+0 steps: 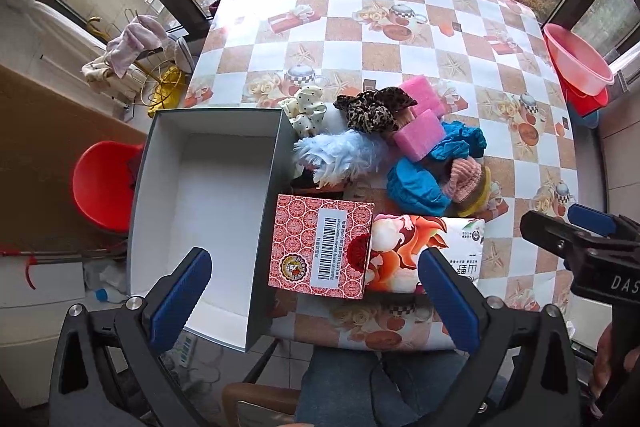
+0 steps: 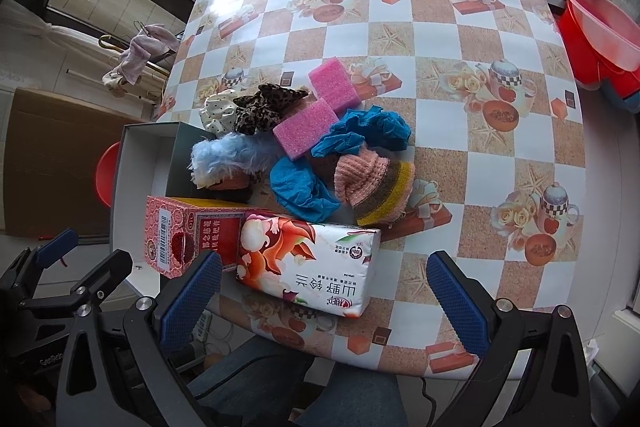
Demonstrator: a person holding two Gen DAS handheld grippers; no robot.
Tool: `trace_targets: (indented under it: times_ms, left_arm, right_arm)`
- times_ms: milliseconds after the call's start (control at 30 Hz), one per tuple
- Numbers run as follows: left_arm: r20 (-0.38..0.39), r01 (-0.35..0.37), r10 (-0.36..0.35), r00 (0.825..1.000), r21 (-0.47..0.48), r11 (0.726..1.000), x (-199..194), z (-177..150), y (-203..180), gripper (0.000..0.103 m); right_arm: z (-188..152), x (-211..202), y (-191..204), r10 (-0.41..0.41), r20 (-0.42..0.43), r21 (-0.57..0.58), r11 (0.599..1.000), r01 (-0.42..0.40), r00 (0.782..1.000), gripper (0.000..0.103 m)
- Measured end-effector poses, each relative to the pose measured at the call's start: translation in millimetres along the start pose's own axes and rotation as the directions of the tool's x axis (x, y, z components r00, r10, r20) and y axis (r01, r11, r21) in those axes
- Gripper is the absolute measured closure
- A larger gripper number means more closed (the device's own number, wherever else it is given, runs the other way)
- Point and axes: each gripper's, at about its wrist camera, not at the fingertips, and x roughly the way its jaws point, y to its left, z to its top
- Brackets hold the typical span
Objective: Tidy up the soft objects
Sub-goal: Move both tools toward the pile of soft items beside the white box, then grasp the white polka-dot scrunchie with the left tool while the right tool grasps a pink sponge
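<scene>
A pile of soft things lies mid-table: two pink sponges (image 1: 420, 135) (image 2: 306, 129), a leopard scrunchie (image 1: 372, 109) (image 2: 266, 107), a polka-dot scrunchie (image 1: 304, 109) (image 2: 218, 113), a pale blue furry piece (image 1: 340, 155) (image 2: 230, 157), blue crumpled cloths (image 1: 416, 183) (image 2: 300, 189) and a pink knit hat (image 1: 466, 179) (image 2: 368, 183). An empty white box (image 1: 200, 195) (image 2: 144, 147) sits at the table's left edge. My left gripper (image 1: 316, 291) hangs open above the red carton (image 1: 320, 247) (image 2: 188, 235). My right gripper (image 2: 324, 303) is open over the tissue pack (image 2: 312, 263) (image 1: 428, 251), holding nothing.
The checkered tablecloth (image 1: 400, 27) (image 2: 480, 47) stretches bare toward the far window. Red basins (image 1: 580, 67) (image 2: 604, 43) stand off the right edge, and a red stool (image 1: 104, 183) stands left of the box. A person's jeans-clad legs (image 1: 380, 387) are below the near edge.
</scene>
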Motion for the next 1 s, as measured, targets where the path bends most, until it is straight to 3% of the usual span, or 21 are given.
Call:
trace_targets:
  times_ms: [300, 567, 767, 1000]
  left_arm:
    - [-0.02, 0.018, -0.017, 1.0, 0.066, 0.998, 16.9, 24.5, -1.9, 0.0]
    - [-0.064, 0.126, -0.122, 0.991, 0.071, 0.99, 53.2, 96.1, 3.5, 0.0]
    - [-0.117, 0.127, -0.116, 0.986, 0.092, 0.988, 104.1, 145.9, -1.2, 0.0]
    - [-0.212, 0.073, -0.052, 0.976, 0.094, 0.993, 167.9, 188.7, 40.8, 0.0]
  right_arm:
    - [6.8, 11.0, -18.3, -0.003, -0.025, 0.093, 0.996, 0.005, 1.0, 0.0]
    - [18.0, 35.4, -52.5, -0.059, -0.071, 0.241, 0.968, 0.075, 0.996, 0.0]
    - [29.0, 58.6, -72.9, -0.079, -0.106, 0.324, 0.94, 0.11, 0.991, 0.0]
    - [69.8, 75.0, -70.5, -0.121, -0.071, 0.322, 0.937, 0.138, 0.99, 0.0]
